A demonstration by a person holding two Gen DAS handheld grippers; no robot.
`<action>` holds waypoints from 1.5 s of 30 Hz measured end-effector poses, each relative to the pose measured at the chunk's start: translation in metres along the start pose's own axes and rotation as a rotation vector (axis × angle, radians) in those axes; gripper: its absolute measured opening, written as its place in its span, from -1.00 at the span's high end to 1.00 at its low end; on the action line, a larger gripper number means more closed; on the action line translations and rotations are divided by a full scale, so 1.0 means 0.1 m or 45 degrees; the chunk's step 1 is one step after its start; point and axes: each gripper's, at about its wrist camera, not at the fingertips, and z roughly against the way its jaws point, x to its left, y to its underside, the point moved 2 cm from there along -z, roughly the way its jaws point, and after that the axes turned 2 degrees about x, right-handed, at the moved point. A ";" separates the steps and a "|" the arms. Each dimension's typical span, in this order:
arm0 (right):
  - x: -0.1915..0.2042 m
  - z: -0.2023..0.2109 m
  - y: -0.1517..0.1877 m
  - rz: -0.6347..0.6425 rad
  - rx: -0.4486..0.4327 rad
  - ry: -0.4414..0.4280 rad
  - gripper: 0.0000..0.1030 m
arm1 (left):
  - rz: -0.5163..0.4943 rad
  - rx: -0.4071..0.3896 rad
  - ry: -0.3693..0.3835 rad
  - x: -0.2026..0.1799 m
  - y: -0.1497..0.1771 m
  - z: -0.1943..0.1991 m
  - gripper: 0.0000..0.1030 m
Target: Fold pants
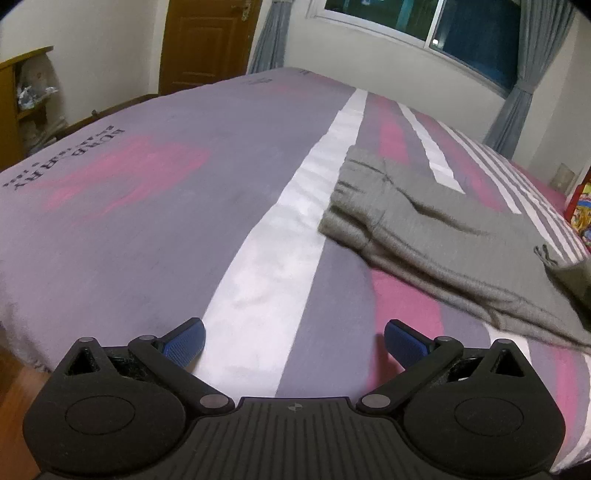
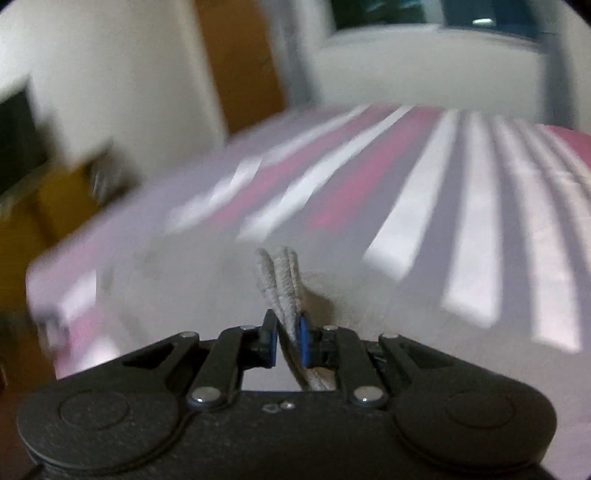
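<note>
Listing, nearest first.

1. Right tongs: clenched on a bunched ribbed edge of the grey pants, likely the waistband or a cuff; which one cannot be told. The doubled ridges stand up just ahead of the pads, and more cloth trails back between the arms. The rest of this view is smeared, so how much cloth hangs below is unclear. Judged purpose of the grip: to carry that edge across the garment for a fold.

2. Left tongs: released, blue pads spread wide, nothing between them. They hang over the bed, above a white stripe of the cover, apart from the garment. Judged purpose: kept clear, ready to pin or take a second corner.

3. Pants, left wrist view: ahead and to the right of the left tongs, lying flat along the bed in layered grey folds, one end running out of frame at right. Fold judged under way, not finished.

4. Behind the bed: wooden door, window with grey curtains, shelf unit far left.
</note>
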 end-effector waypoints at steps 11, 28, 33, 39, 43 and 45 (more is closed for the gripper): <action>0.37 0.09 0.22 0.262 0.047 0.005 0.76 | -0.022 -0.001 0.023 -0.12 0.05 0.01 -0.99; 0.59 0.06 0.43 0.387 0.109 -0.087 0.52 | -0.076 0.006 0.066 -0.46 0.02 0.15 -0.99; 0.68 0.26 0.42 0.348 -0.073 -0.020 0.17 | -0.074 -0.043 0.185 -0.83 -0.11 0.24 -0.99; 0.23 0.87 0.63 0.010 -0.283 0.155 0.36 | 0.005 0.020 0.582 -1.56 -0.28 0.12 -0.65; -0.22 1.13 0.85 -0.288 -0.308 0.280 0.29 | 0.079 0.271 0.758 -2.12 -0.22 -0.25 -0.27; -0.44 1.22 0.96 -0.478 -0.320 0.254 0.29 | 0.041 0.375 0.753 -2.36 -0.16 -0.41 -0.27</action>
